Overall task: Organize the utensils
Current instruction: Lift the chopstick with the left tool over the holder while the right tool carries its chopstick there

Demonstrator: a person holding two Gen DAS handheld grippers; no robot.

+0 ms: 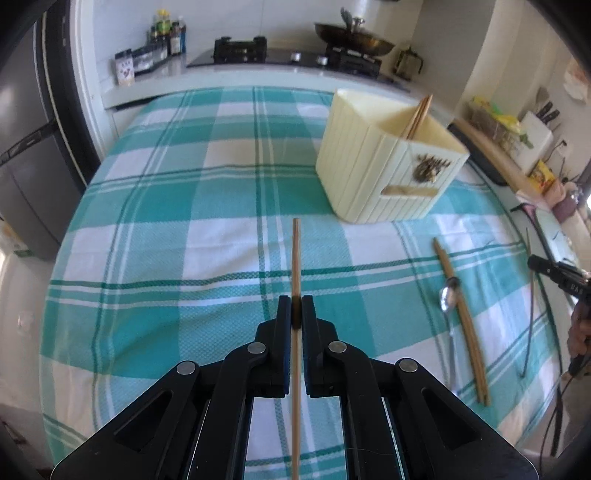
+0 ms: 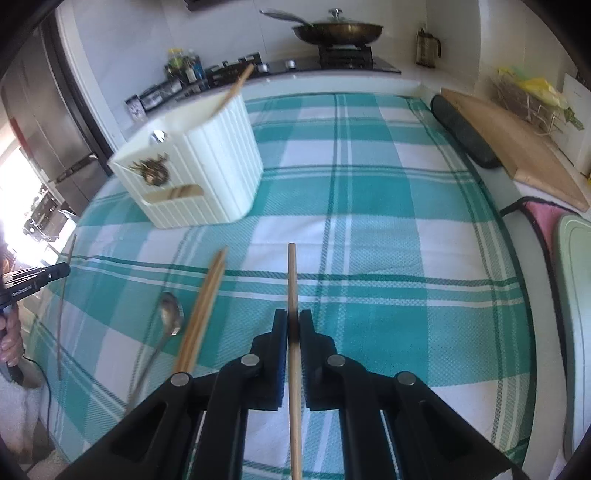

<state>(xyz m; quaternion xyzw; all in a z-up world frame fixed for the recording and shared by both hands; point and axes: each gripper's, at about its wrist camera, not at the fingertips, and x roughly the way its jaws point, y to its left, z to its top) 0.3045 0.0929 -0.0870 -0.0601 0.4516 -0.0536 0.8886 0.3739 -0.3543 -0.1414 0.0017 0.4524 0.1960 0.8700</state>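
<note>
A kitchen counter with a black gas hob [image 1: 240,50] and a dark lidded wok [image 2: 338,29] runs along the top of both views, and in front of it lies a table under a teal-and-white checked cloth [image 1: 177,206].

In the left wrist view, the left gripper [image 1: 296,314] fills the bottom centre, its black jaws closed on a single pale wooden chopstick [image 1: 296,254] that points straight up the frame from between the pads, its tip over the cloth at mid-frame. In the upper right stands a cream ribbed plastic utensil holder [image 1: 373,166] with a divider; a pair of wooden chopsticks [image 1: 417,116] leans out of its rear right compartment. Right of centre, a loose pair of brown chopsticks [image 1: 461,321] lies on the cloth, with a metal spoon [image 1: 448,299] just beside them on their left, bowl toward the holder. At the right edge the right gripper [image 1: 533,263] shows as a black tip with a hand [image 1: 580,328] behind it.

In the right wrist view, the right gripper [image 2: 293,325] sits bottom centre, likewise clamped on its own single light wooden chopstick [image 2: 291,280] pointing up the frame. The holder [image 2: 199,166] is in the upper left, blurred. The loose pair [image 2: 203,310] and the spoon [image 2: 168,314] lie at lower left. At the far left edge the left gripper [image 2: 66,269] appears, a thin stick [image 2: 64,295] crossing it. A wooden cutting board [image 2: 517,140] lies at the upper right.
</note>
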